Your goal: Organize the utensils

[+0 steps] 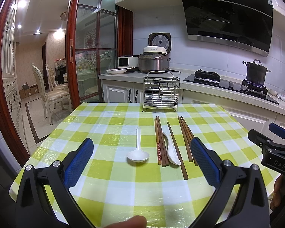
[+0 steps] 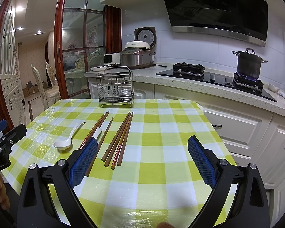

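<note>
A white ceramic spoon (image 1: 137,153) (image 2: 66,141) lies alone on the green checked tablecloth. Right of it lie several brown chopsticks (image 1: 161,142) (image 2: 119,138), with a second white spoon (image 1: 172,150) (image 2: 96,133) among them. A wire utensil rack (image 1: 161,92) (image 2: 115,87) stands empty at the table's far edge. My left gripper (image 1: 142,152) is open and empty, above the table in front of the lone spoon. My right gripper (image 2: 142,152) is open and empty, right of the chopsticks. It also shows at the right edge of the left wrist view (image 1: 271,144).
A kitchen counter (image 1: 209,87) runs behind and right of the table, with rice cookers (image 1: 153,60), a plate and a pot (image 2: 248,64) on a lit burner. White cabinets (image 2: 247,129) stand close to the table's right edge. A doorway with chairs (image 1: 51,93) is left.
</note>
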